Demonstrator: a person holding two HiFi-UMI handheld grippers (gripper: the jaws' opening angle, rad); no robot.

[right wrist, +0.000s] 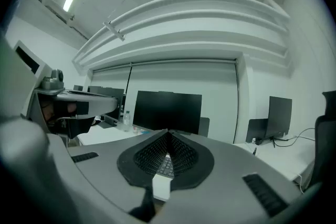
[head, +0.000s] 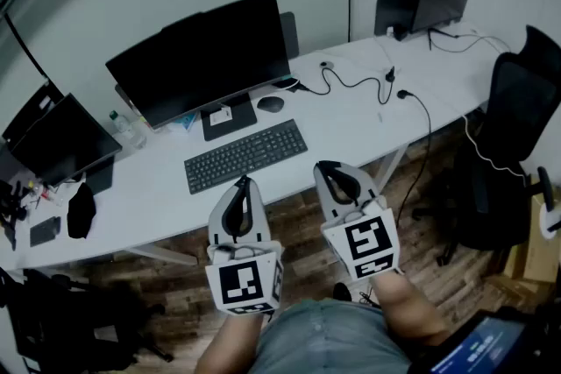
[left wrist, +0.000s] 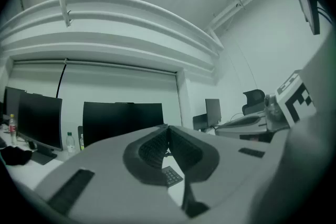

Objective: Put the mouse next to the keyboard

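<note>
A dark mouse [head: 271, 103] lies on the white desk [head: 351, 114] behind the black keyboard [head: 246, 155], near the monitor's stand. Both grippers hang in front of the desk's near edge, over the floor, held level. My left gripper [head: 243, 183] is shut with nothing in it, its tips meeting in the left gripper view [left wrist: 167, 127]. My right gripper [head: 326, 166] is also shut and empty, its tips touching in the right gripper view [right wrist: 168, 134]. The keyboard [right wrist: 166, 165] shows through the gap under the right jaws. Neither gripper touches the mouse.
A large black monitor [head: 202, 57] stands behind the keyboard, a second one [head: 61, 140] at the left with a bottle [head: 127, 127]. Cables [head: 368, 83] trail across the desk's right part toward a laptop [head: 443, 0]. A black office chair [head: 517, 118] stands at the right.
</note>
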